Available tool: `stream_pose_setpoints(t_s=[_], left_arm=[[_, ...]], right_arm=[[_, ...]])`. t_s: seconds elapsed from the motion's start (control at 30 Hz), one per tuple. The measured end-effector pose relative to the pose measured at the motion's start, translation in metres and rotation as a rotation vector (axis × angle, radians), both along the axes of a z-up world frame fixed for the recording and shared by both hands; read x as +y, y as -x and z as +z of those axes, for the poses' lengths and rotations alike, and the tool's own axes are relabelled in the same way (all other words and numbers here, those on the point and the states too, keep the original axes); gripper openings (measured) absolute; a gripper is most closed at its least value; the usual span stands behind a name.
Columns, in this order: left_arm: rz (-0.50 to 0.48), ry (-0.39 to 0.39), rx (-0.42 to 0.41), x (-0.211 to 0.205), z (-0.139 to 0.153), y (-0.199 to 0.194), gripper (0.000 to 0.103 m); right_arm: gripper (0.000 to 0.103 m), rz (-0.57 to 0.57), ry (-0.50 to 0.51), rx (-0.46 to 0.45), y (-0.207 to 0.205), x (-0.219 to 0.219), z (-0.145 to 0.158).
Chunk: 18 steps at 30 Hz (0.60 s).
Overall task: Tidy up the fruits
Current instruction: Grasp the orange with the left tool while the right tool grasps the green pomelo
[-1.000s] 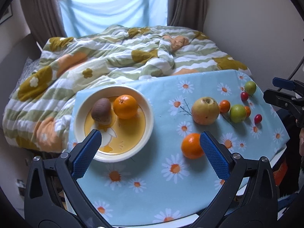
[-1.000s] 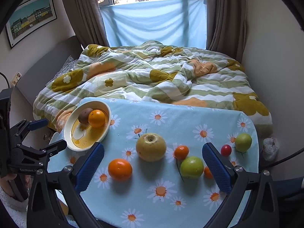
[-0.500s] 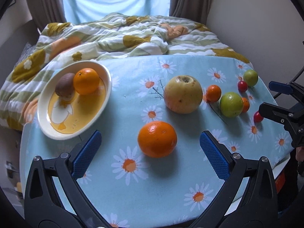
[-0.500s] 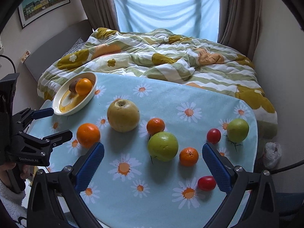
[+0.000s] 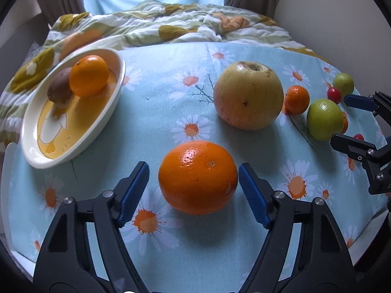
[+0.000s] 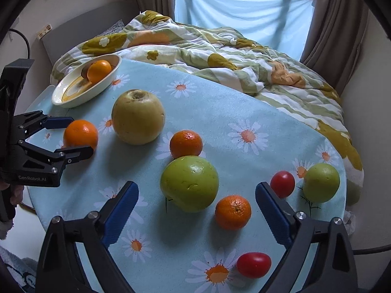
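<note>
A: Grippers first. Left gripper point(image 5: 194, 183) jaws closing round the big glossy orange point(image 5: 198, 177) on the daisy-print blue tablecloth point(image 5: 171, 102); pads flank it, not pressing yet

B: Handling?

A: Firm, round, waxy peel, so prob slippery and apt to roll. Take it across the widest middle, pads level, moderate squeeze

B: Right side?

A: Right gripper point(image 6: 196, 204) also closing, jaws wide, large smooth green apple point(image 6: 189, 183) and small mandarin point(image 6: 233, 212) between them, no contact. Apple looks hard, heavier; bruises if clamped

B: Farther back?

A: Big yellow pear-like fruit point(image 5: 248, 95) mid-table, then cream oval dish w/ yellow duck print point(image 5: 73, 151) holding a second orange point(image 5: 88, 75) and brown kiwi point(image 5: 59, 88)
</note>
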<state>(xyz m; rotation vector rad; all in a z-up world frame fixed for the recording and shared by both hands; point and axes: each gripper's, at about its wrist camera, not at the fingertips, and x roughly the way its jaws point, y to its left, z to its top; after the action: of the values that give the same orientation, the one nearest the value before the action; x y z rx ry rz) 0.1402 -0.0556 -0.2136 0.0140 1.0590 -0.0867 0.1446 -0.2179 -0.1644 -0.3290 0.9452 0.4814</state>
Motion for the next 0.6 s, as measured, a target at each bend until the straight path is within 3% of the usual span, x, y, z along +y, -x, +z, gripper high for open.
stream_pose_setpoints(t_s=[0.03, 0.2, 0.33, 0.6], left_arm=[[-0.008, 0.005, 0.006, -0.001, -0.003, 0.0, 0.068], [0.001, -0.017, -0.001, -0.006, -0.004, 0.003, 0.067], [0.013, -0.011, 0.001, -0.005, -0.003, 0.005, 0.067], [0.017, -0.034, -0.002, -0.009, -0.002, 0.01, 0.066]], right_arm=[[0.089, 0.008, 0.004, 0.001, 0.0, 0.001, -0.001], [0.087, 0.041, 0.025, -0.002, -0.003, 0.006, -0.008], [0.077, 0.057, 0.028, 0.013, -0.008, 0.009, -0.012], [0.068, 0.081, 0.047, 0.014, -0.015, 0.014, -0.02]])
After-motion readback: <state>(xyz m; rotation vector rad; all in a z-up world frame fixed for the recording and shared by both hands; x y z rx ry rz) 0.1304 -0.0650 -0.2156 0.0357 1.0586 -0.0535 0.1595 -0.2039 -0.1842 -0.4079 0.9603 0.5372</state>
